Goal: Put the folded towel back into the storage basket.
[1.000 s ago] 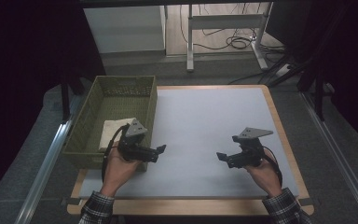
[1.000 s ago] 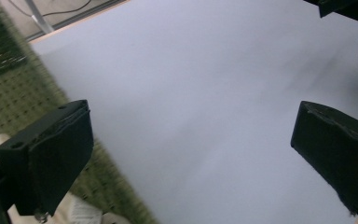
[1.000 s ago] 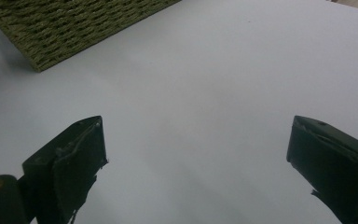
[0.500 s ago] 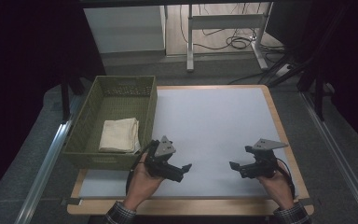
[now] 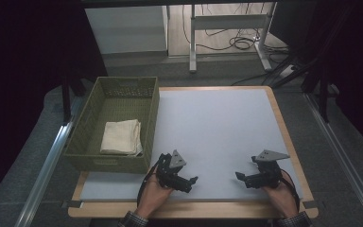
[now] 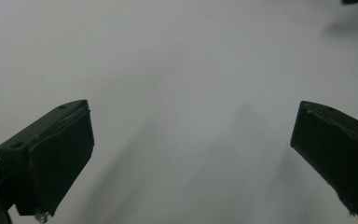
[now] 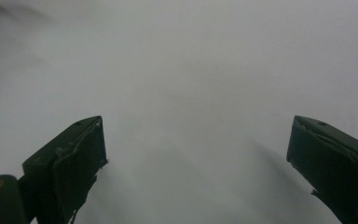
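— Fingers first: how do they stand on each side?

— Fingers (image 6: 51,158) of the left gripper (image 5: 192,180) are spread wide in the left gripper view, with nothing but pale counter surface between them. Those of the right gripper (image 5: 239,176) are just as wide apart in the right gripper view, and they hold nothing either.

— Where are the two grippers on the counter (image 5: 217,123)?

— Both sit low over the white mat at the near edge. The left one is near the middle of that edge, its tips pointing right. The right one is toward the near right corner, its tips pointing left. They face each other, well apart.

— And the hands?

— The person's left hand (image 5: 153,191) and right hand (image 5: 279,191) come in from the near edge, each wrapped round its gripper's handle.

— What lies nearest the left gripper?

— A green woven basket (image 5: 87,127) at the left side of the counter. A folded cream cloth (image 5: 120,137) lies flat inside it, in the near part, resting on the bottom. The left gripper is just right of the basket's near right corner, apart from it.

— Anything touching the cloth?

— No, both grippers are outside the basket.
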